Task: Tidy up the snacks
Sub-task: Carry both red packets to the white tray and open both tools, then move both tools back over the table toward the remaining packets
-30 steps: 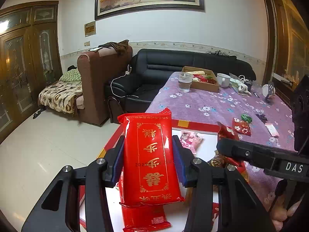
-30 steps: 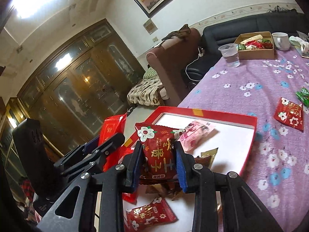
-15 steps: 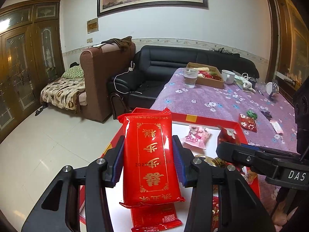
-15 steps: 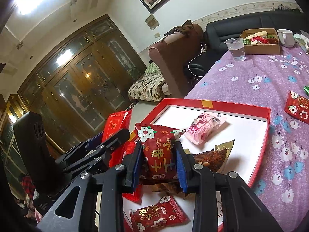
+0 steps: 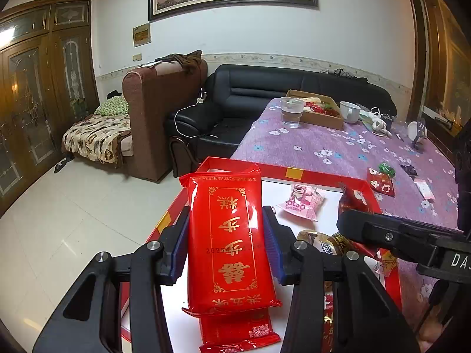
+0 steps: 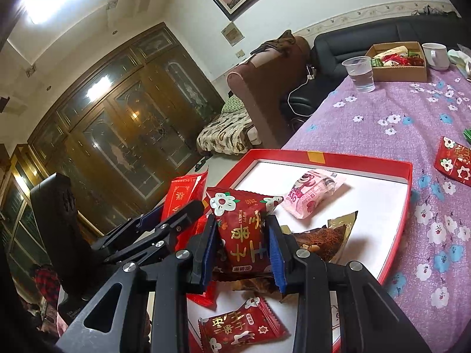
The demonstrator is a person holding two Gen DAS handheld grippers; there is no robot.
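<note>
I count two long red packs (image 5: 226, 241): one in my left hand-held gripper (image 5: 225, 239), one (image 5: 238, 334) lying under it. Three small flowered red packs: one (image 6: 243, 235) in my right hand-held gripper (image 6: 241, 244), one (image 6: 241, 331) in the tray (image 6: 332, 158), one (image 6: 454, 161) on the bench (image 6: 412, 111). One pink pack (image 6: 312, 192), one brown pack (image 6: 326, 236), one cup (image 6: 360, 73), one mug (image 6: 437, 54), one box (image 6: 397, 72).

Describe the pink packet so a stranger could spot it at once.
On the purple flowered tablecloth sits a red-rimmed tray with a white floor. The pink packet lies alone near its far edge, beyond the packets that the grippers hold. It is the only pink one, printed with a cartoon bear; its neighbours are red or brown.
</note>
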